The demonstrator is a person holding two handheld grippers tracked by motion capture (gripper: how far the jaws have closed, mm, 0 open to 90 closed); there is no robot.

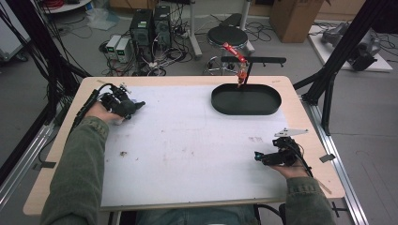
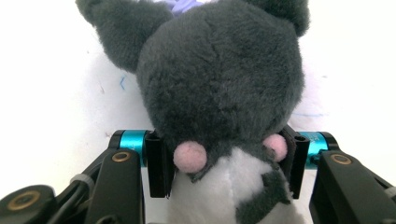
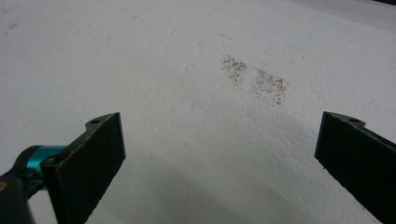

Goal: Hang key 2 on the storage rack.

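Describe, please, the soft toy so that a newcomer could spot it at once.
Start at the white sheet covering the table, then go to its far left corner. There the left gripper is shut on a plush toy, dark grey and furry with pink cheeks and a white front.

no legible text, labels, numbers or signs anywhere

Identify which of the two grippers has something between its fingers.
The left gripper, at the table's far left: its fingers clamp a dark grey plush toy. The right gripper stands open over bare white surface.
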